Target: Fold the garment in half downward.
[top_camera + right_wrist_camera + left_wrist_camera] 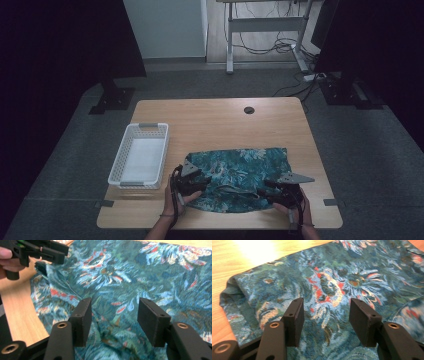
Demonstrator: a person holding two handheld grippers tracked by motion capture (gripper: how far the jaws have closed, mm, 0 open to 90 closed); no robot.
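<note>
A teal cloth (240,167) with a red and pale floral print lies rumpled on the wooden table (215,120), towards its front edge. My left gripper (203,185) hovers over the cloth's front left corner. In the left gripper view the cloth (337,277) lies under my left gripper (325,312), whose jaws stand apart with nothing pinched. My right gripper (267,192) is at the cloth's front right part. Its own view shows my right gripper (113,312) open above folds of the cloth (150,272), with the left gripper (42,251) farther off at the top left.
A white slatted basket (150,125) stands at the table's left side, beside the cloth. A dark cable hole (249,110) sits near the far edge. Bare wood stretches behind the cloth. Desk legs and cables (280,47) lie on the floor beyond.
</note>
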